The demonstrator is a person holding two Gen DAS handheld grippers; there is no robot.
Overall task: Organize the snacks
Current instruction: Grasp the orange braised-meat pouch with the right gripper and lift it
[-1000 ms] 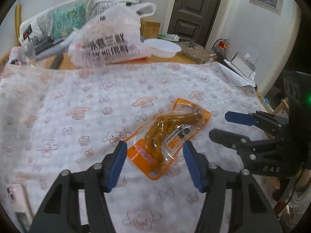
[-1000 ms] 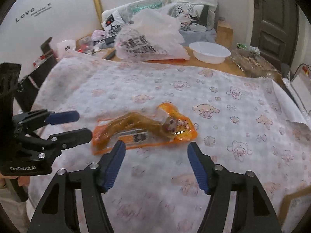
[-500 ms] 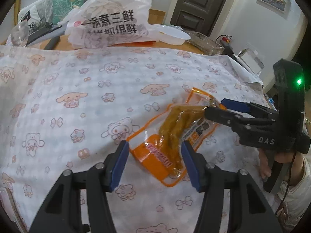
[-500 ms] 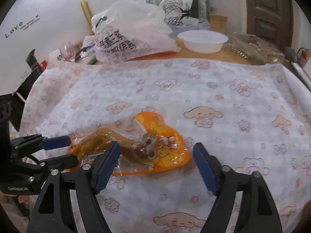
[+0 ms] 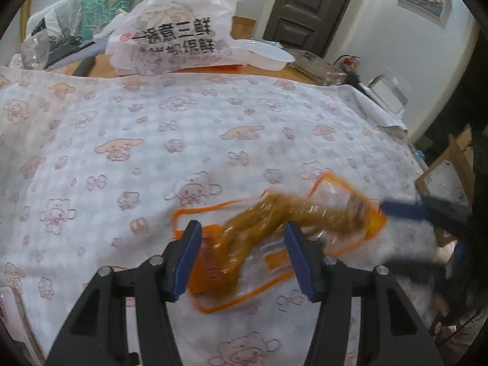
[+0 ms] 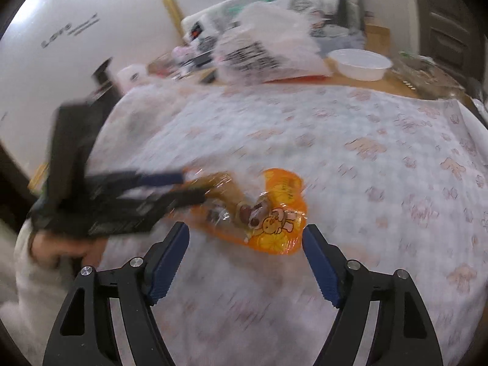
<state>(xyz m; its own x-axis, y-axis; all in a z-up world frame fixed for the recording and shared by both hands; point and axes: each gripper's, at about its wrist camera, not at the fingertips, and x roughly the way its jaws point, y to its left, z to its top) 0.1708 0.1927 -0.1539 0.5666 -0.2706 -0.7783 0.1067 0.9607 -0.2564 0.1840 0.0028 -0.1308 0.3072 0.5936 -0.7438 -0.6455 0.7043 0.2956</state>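
Observation:
An orange and clear snack pouch (image 5: 274,231) with brown meat inside lies on the cartoon-print tablecloth (image 5: 152,140). My left gripper (image 5: 244,256) is open, its blue pads either side of the pouch's near end. My right gripper (image 6: 244,253) is open, just short of the pouch's orange printed end (image 6: 271,222). In the right wrist view the left gripper's fingers (image 6: 170,189) straddle the pouch's other end. In the left wrist view the right gripper's blue fingertip (image 5: 402,209) sits at the pouch's far end.
A white printed plastic bag (image 5: 174,36) and a white bowl (image 6: 361,64) stand at the back of the table. Cushions and clutter lie behind them. A dark door (image 5: 305,9) is at the far wall. A cardboard box (image 5: 451,164) sits beyond the table's right edge.
Both grippers have closed in on the pouch from opposite ends. The left pads now straddle its near end. The views are motion-blurred.

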